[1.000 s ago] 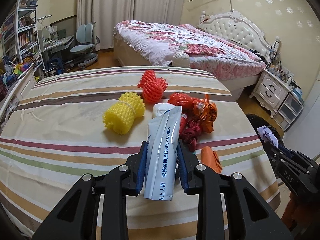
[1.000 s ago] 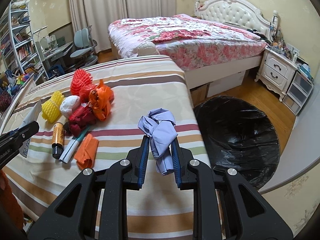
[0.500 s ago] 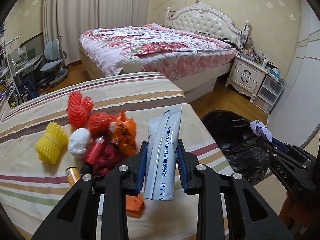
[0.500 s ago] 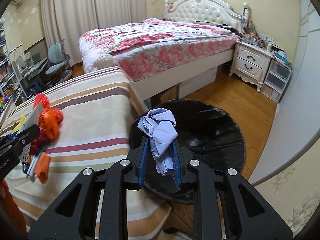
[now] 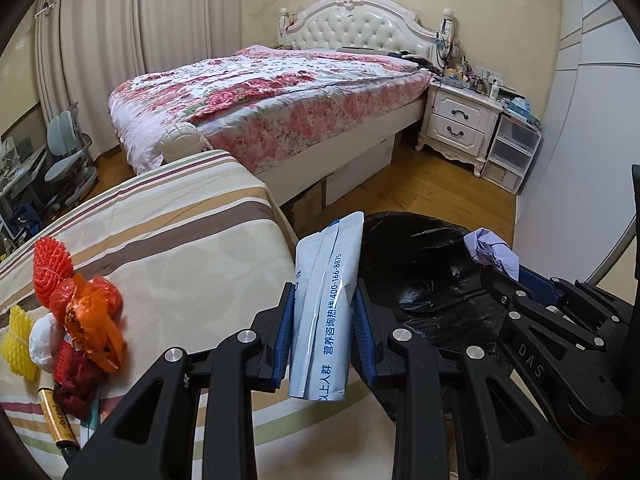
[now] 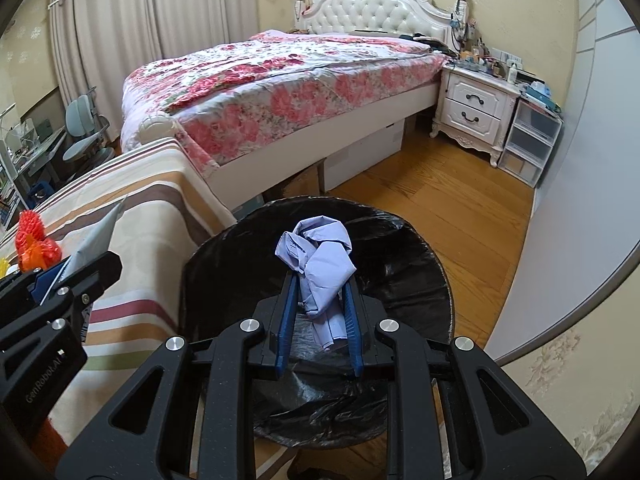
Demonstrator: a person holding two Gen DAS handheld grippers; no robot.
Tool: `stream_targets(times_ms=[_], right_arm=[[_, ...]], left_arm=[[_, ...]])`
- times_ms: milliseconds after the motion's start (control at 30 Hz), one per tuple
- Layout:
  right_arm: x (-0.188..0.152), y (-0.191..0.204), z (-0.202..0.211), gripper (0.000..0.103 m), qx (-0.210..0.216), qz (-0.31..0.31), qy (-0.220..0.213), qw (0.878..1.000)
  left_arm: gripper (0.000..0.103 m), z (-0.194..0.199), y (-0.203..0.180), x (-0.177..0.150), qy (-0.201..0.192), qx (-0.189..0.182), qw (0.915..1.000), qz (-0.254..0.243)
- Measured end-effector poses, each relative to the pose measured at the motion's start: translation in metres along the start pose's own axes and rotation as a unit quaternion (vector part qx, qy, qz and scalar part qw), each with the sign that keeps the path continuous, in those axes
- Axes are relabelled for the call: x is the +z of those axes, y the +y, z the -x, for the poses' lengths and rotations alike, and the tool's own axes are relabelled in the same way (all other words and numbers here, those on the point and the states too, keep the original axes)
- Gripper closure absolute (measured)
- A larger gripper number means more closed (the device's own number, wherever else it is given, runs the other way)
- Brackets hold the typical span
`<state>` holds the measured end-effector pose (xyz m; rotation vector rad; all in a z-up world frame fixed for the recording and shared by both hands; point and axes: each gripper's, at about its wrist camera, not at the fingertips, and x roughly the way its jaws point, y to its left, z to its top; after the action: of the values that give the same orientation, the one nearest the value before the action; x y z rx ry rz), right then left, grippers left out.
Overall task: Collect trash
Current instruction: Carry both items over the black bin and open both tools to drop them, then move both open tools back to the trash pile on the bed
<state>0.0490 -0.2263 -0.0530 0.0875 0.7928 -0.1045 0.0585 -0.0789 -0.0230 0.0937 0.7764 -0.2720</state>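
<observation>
Both claws swung from striped bed (image 5: pixel 168 240) toward bin (image 6: pixel 400 248). Right claw (image 6: pixel 319 300) clamps purple wad (image 6: pixel 320 264) over bin; left claw (image 5: pixel 322 316) clamps tube (image 5: pixel 326 300), bin at 2 o'clock. Nothing dropped yet; pile (image 5: pixel 72 320) remains at 9 o'clock.

Trash pile (image 5: pixel 76 320) on striped bed (image 5: pixel 192 248), left. Bin (image 6: pixel 400 248) on floor (image 6: pixel 460 200), right of it. Flowered bed (image 6: pixel 288 80) far behind; nightstand (image 6: pixel 474 110) far right.

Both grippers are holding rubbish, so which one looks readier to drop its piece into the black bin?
Probably the right gripper: its crumpled lilac paper hangs over the bin. The left gripper and its tube appear short of the rim.
</observation>
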Motion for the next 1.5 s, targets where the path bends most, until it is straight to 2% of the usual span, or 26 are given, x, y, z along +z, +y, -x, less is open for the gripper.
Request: stream_targets(times_ms=[533,633,700,800,900,1100,1333,1500], right_arm=[[-0.002,-0.028,-0.022,0.081,-0.009,-0.026,0.018,0.999],[-0.001,-0.031,-0.023,0.079,-0.012,-0.03,0.017,0.999],[-0.001,-0.033,-0.023,0.078,-0.014,-0.032,0.016,0.999],[-0.002,-0.036,-0.023,0.072,-0.019,-0.034,0.015,0.999],[-0.002,-0.038,-0.022,0.067,-0.028,-0.036,0.014,0.999],[-0.003,-0.042,-0.018,0.053,-0.041,-0.042,0.01,0.998],[-0.006,-0.033,-0.008,0.03,-0.044,-0.036,0.007,0.998],[-0.011,-0.018,0.004,0.026,-0.037,-0.021,0.007,0.999]], left_arm=[[0.073,-0.033,-0.025,0.006,0.026,0.012,0.9994,-0.019],[0.069,-0.038,-0.028,0.008,0.031,0.011,0.9992,-0.022],[0.058,-0.038,-0.029,0.008,0.031,0.013,0.9992,-0.022],[0.044,-0.036,-0.03,0.008,0.024,0.016,0.9994,-0.021],[0.036,-0.035,-0.03,0.009,0.019,0.02,0.9994,-0.019],[0.03,-0.033,-0.027,0.01,0.017,0.025,0.9995,-0.012],[0.027,-0.018,-0.014,0.005,0.008,0.044,0.999,-0.007],[0.025,0.001,0.003,-0.003,-0.002,0.066,0.9978,-0.005]])
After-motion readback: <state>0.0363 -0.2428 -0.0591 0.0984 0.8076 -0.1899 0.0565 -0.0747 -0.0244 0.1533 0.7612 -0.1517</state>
